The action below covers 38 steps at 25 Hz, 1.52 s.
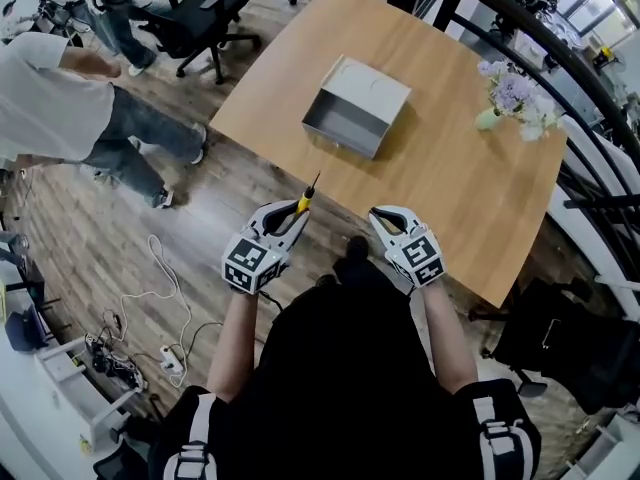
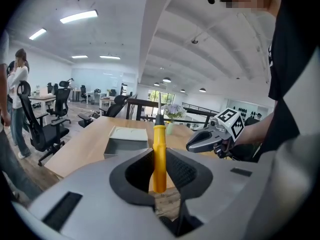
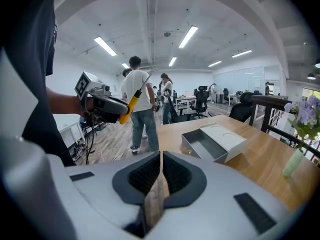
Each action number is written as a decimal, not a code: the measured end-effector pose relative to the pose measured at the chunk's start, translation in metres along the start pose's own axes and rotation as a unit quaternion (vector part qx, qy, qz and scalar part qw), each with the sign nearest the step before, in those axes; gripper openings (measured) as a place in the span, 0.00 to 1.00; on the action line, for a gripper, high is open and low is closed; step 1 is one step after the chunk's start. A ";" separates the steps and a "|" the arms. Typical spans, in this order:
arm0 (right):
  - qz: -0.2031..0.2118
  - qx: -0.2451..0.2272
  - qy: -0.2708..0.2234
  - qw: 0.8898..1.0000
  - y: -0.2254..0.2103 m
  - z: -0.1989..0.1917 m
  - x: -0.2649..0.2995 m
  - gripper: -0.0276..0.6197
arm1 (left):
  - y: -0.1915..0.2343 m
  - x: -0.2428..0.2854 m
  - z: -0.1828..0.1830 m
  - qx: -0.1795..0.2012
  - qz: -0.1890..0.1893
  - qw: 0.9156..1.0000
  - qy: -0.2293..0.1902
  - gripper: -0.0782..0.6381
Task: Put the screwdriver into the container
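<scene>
One screwdriver [image 1: 305, 201], yellow-handled, clamped in left hand-held gripper [image 1: 290, 218] just short of near edge of table [image 1: 450, 188], shaft aimed far and slightly right at the open container [image 1: 356, 108]; right hand-held gripper [image 1: 388, 224] closed, empty, alongside.

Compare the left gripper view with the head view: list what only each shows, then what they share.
Left gripper view only: ceiling lights, and how the left gripper's jaws press both sides of the screwdriver's handle. Head view only: cables on the floor. Both: the table, container, flowers and right gripper.
</scene>
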State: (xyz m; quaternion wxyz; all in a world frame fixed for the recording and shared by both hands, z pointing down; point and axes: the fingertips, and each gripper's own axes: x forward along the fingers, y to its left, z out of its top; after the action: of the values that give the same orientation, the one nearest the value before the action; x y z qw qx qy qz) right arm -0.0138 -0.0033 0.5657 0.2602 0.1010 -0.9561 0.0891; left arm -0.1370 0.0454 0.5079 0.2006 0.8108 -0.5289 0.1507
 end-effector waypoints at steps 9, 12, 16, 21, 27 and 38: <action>0.034 0.001 0.009 0.999 -0.036 -0.010 0.006 0.09 | 0.003 0.034 0.011 0.007 0.023 0.999 0.022 0.23; 0.046 -0.005 0.006 0.999 -0.043 -0.004 0.012 0.09 | 0.007 0.039 0.015 0.006 0.033 0.999 0.025 0.23; 0.050 -0.012 0.002 0.999 -0.054 0.000 0.016 0.09 | 0.007 0.048 0.017 0.016 0.037 0.999 0.033 0.23; 0.042 -0.006 -0.002 0.999 -0.066 -0.004 0.010 0.09 | 0.004 0.063 0.022 0.031 0.032 0.998 0.036 0.23; 0.019 0.005 -0.009 1.000 -0.078 -0.010 -0.005 0.09 | -0.001 0.081 0.032 0.056 0.015 0.998 0.040 0.23; -0.043 0.053 0.015 0.998 -0.088 -0.042 -0.023 0.09 | -0.003 0.115 0.023 0.091 -0.052 0.992 0.064 0.23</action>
State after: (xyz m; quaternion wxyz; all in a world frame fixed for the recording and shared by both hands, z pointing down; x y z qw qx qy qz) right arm 0.0471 -0.0753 0.6001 0.2721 0.1544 -0.9409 0.1299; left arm -0.0878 -0.0563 0.5392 0.1666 0.8411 -0.4558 0.2388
